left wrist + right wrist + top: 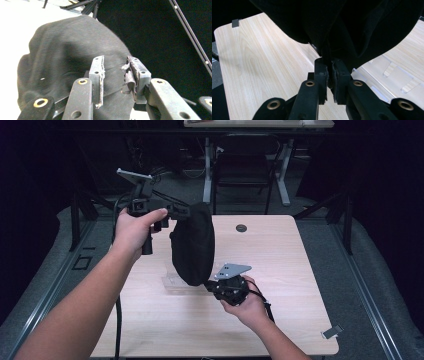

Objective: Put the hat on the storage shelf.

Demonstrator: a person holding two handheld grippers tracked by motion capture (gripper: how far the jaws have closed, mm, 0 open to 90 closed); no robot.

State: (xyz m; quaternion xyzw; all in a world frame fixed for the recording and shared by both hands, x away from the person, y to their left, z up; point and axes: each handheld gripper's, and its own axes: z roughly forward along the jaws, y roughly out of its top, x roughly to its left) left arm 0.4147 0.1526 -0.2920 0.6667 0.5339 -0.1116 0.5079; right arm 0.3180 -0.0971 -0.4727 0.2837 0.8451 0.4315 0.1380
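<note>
Cloth (192,245), black and soft, is hanging in the air above the middle of the worktop (280,265), with its long axis running up and down; the top end is pointing up and a little left, the bottom end down toward the near side. The left hand-held gripper (186,212) is holding the top edge, and its jaws are standing partly apart with the fabric between them. The right hand-held gripper (212,285) is pinching the bottom edge, and its jaws are closing almost fully on the thin fold. A clear plastic tray (172,280) is lying on the worktop just under the cloth.
</note>
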